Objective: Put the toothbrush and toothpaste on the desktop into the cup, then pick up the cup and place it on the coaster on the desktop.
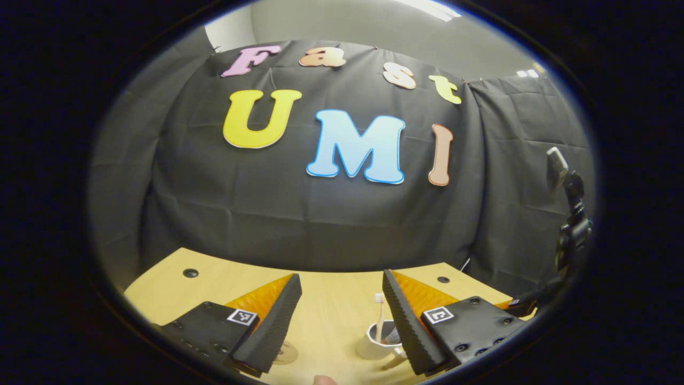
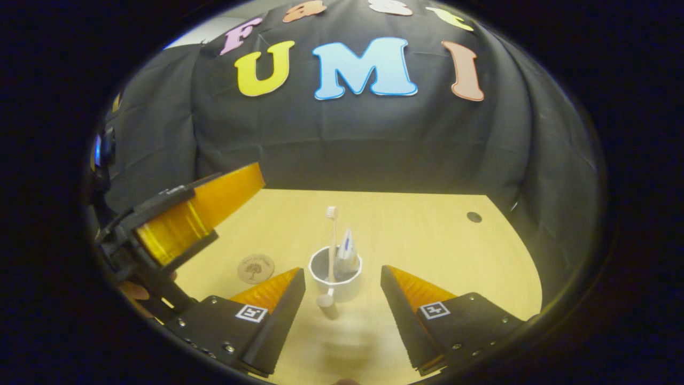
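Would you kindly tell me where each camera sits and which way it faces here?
Left gripper view: rides on the left hand-held gripper, looking level across the desk at the booth wall; its own two fingers, spread apart, frame the cup.
Right gripper view: rides on the right hand-held gripper, angled down at the cup holding toothbrush and toothpaste; its open fingers and, at left, the other gripper show.
Shared: cup, toothbrush, coaster, desk.
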Available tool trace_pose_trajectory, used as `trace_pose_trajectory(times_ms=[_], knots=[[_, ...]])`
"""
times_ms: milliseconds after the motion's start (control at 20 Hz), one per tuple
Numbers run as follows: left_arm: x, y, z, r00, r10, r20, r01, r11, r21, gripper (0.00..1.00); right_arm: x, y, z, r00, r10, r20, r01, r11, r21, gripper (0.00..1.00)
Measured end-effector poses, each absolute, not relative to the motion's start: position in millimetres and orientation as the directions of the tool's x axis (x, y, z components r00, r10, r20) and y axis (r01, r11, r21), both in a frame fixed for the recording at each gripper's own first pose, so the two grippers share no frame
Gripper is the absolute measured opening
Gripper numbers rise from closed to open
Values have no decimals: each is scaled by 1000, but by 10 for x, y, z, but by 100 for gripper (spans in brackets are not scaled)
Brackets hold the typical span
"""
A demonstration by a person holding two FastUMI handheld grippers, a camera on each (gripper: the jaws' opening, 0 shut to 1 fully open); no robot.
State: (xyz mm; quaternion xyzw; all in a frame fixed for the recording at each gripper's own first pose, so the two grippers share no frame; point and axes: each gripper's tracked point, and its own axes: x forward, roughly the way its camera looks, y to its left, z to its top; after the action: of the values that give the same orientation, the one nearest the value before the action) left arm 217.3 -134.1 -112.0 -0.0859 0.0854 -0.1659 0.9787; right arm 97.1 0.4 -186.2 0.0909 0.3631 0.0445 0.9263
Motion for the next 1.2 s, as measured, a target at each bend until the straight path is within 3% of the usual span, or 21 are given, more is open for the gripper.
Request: trace_pose_trajectory(times_ms=[300,1200], knots=[[2019,-1051,-1060,948,-288,-137,257,944,-206,96,946,148,-2294,594,155,-790,10,980,200,88],[1813,-682,-1237,953,-219,-209,162,952,-258,97,967,414,-3150,199,175,-964,20,983,183,87]])
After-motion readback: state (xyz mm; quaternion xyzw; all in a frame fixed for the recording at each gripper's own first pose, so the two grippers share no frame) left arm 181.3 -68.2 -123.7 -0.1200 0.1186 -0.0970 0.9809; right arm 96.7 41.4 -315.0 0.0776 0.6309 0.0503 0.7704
